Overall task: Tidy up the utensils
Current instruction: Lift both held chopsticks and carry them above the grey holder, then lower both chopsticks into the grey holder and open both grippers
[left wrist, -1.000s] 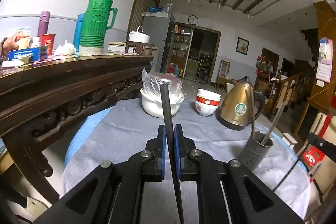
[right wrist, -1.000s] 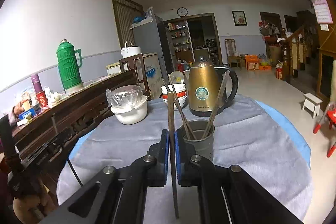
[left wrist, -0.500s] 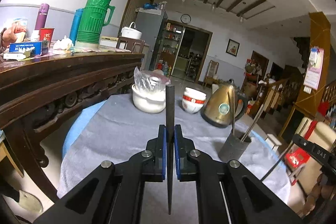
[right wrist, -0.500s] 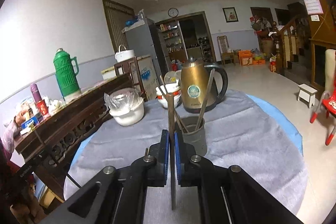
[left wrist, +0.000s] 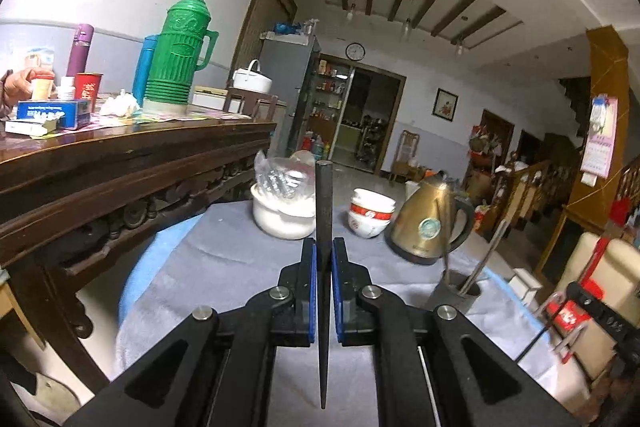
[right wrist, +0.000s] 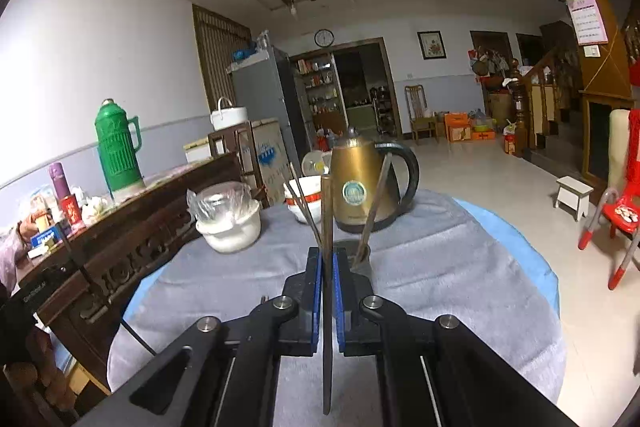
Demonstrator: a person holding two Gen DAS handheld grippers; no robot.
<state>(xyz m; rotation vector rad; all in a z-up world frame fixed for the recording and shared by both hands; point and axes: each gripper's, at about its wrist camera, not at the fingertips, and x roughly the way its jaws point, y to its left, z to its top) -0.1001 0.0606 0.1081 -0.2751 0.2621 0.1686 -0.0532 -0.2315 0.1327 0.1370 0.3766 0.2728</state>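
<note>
My left gripper [left wrist: 323, 259] is shut on a dark chopstick [left wrist: 323, 203] that stands upright between the blue pads, above the grey cloth. The dark utensil cup [left wrist: 456, 293] with several chopsticks stands low to the right of it. My right gripper [right wrist: 327, 263] is shut on another dark chopstick [right wrist: 326, 211], also upright. In the right wrist view the cup [right wrist: 360, 263] sits right behind the gripper, mostly hidden, with chopsticks sticking out on both sides.
A round table under a grey cloth [right wrist: 440, 267] carries a gold kettle [right wrist: 360, 183], stacked bowls [left wrist: 370, 215] and a white pot covered in plastic [left wrist: 282, 211]. A dark wooden sideboard [left wrist: 120, 163] with a green thermos [left wrist: 176, 55] stands left.
Both grippers have risen and pulled back a little. The right gripper has moved closer to the cup, which now sits behind its fingers. Both chopsticks stay gripped.
</note>
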